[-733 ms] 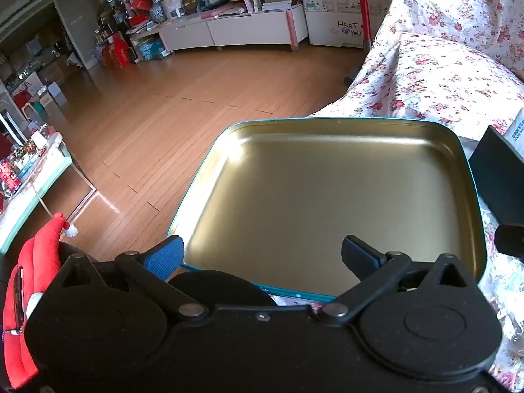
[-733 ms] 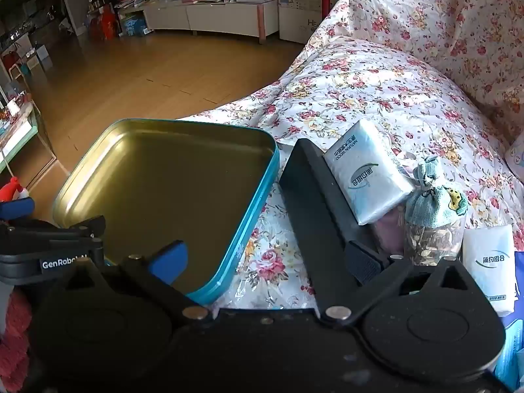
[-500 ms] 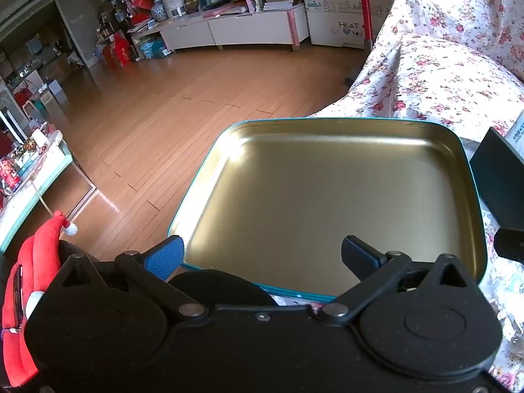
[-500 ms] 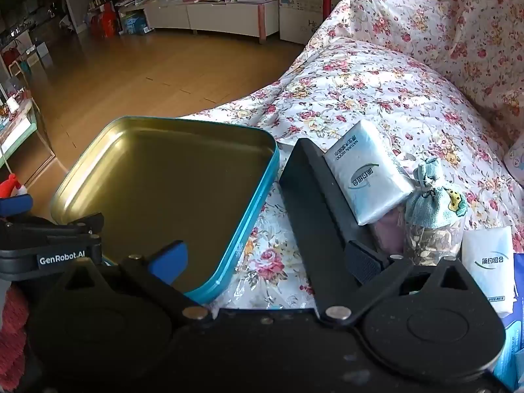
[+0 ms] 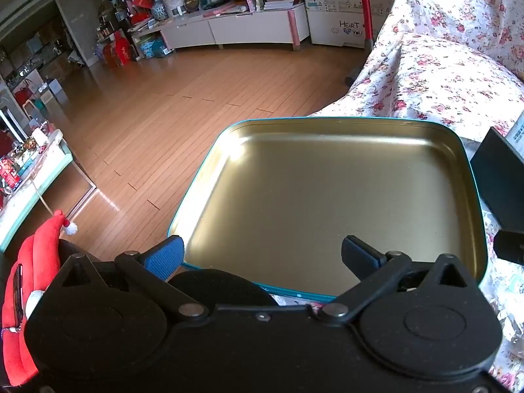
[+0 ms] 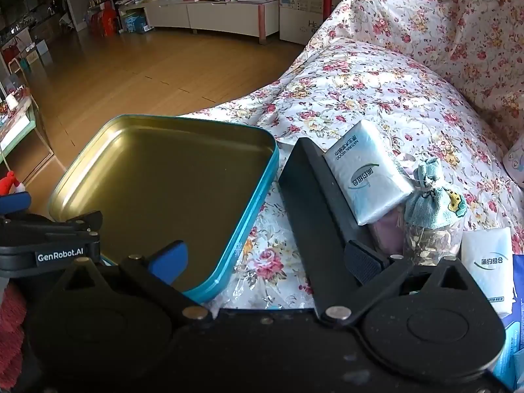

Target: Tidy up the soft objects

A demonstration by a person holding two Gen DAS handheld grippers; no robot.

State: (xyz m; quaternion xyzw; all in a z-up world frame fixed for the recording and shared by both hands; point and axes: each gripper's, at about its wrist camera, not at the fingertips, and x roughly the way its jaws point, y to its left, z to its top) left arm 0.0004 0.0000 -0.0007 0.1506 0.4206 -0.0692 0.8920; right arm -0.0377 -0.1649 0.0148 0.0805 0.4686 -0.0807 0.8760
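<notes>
An empty gold tin with a teal rim (image 5: 471, 177) (image 6: 268, 177) lies on the flowered cover. My left gripper (image 5: 262, 255) hovers over the tin's near edge, open, nothing between its fingers. My right gripper (image 6: 268, 258) is open too, above the strip of cover between the tin and a black box (image 6: 314, 209). On the box's far side leans a white tissue pack (image 6: 363, 177). Beside it stand a small blue cloth sachet (image 6: 432, 203) and a second tissue pack (image 6: 488, 271). The left gripper's body (image 6: 49, 245) shows at the left of the right wrist view.
The flowered cover (image 6: 376, 91) rises over cushions behind and to the right. Wooden floor (image 5: 163, 124) drops away beyond the tin's left edge. A red plush item (image 5: 29, 294) sits at lower left. Cluttered low white cabinets (image 5: 235, 26) line the far wall.
</notes>
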